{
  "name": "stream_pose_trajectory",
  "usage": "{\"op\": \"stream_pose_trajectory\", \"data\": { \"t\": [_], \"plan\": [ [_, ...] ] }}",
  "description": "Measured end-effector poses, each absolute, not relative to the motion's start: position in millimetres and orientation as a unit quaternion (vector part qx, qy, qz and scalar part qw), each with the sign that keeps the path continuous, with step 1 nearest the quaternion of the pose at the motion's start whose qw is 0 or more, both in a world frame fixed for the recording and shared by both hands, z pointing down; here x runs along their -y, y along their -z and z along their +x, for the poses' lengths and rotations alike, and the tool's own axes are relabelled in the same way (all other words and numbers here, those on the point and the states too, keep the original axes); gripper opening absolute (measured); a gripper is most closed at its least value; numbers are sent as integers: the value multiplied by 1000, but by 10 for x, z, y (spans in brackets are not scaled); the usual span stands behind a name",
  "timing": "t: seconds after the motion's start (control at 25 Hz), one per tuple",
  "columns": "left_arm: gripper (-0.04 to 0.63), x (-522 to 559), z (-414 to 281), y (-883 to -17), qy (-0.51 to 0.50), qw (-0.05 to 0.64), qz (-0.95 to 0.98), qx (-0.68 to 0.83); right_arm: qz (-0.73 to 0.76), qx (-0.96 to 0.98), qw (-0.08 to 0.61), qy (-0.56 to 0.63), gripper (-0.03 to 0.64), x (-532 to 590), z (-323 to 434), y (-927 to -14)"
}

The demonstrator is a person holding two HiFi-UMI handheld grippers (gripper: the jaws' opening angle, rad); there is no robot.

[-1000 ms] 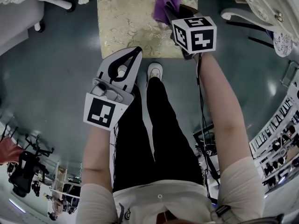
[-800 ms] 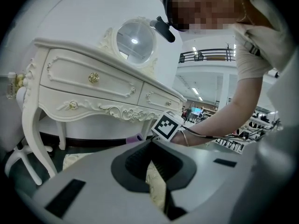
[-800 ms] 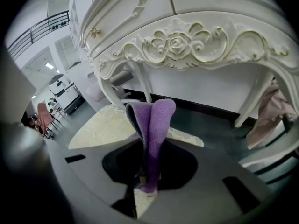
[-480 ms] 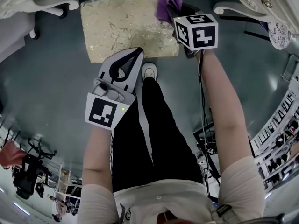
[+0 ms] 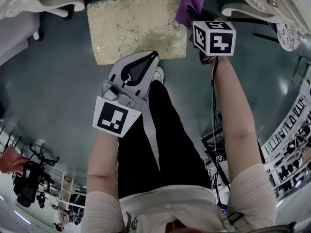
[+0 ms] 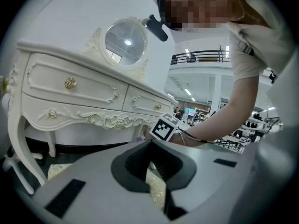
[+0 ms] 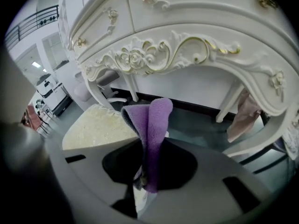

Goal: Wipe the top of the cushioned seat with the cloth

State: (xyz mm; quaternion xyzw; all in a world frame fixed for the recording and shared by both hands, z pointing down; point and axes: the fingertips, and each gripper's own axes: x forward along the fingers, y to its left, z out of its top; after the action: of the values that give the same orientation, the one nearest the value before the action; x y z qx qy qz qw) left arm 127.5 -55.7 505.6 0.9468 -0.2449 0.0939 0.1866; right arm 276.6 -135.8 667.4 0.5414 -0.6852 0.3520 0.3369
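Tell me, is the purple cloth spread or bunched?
Bunched: the purple cloth stands folded upward, pinched in the right tongs, not spread on the cushioned seat.

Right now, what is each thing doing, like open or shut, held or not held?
Right gripper: shut on the purple cloth.
Purple cloth: folded over, pinched in the right gripper, by the seat's far right corner.
Left gripper: shut, holding nothing.
Cushioned seat: standing on the floor; I can't tell if the cloth touches it.
Dressing table drawers: shut.
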Motion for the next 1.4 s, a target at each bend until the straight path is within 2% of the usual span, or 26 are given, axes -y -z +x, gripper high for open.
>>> {"op": "stream_pose_trajectory", "data": {
  "t": [0.2, 0.44, 0.84, 1.12, 1.4],
  "plan": [
    [12, 551, 1012, -4938, -83, 194, 944, 254, 540, 705, 291, -356, 77, 1371, 2331, -6344],
    [12, 511, 454, -4870, -72, 211, 941, 255, 523, 719, 256, -379, 77, 1244, 1418, -6148],
    [12, 586, -624, -4781, -87, 195, 942, 259, 469, 737, 279, -400, 77, 1108, -86, -6333],
    [12, 681, -1240, -4882, -83, 197, 929, 301, 460, 734, 295, -403, 77, 1168, -521, -6535],
    [12, 691, -1448, -5087, -97, 187, 929, 305, 463, 715, 310, -422, 75, 1188, -573, -6792]
  ]
}}
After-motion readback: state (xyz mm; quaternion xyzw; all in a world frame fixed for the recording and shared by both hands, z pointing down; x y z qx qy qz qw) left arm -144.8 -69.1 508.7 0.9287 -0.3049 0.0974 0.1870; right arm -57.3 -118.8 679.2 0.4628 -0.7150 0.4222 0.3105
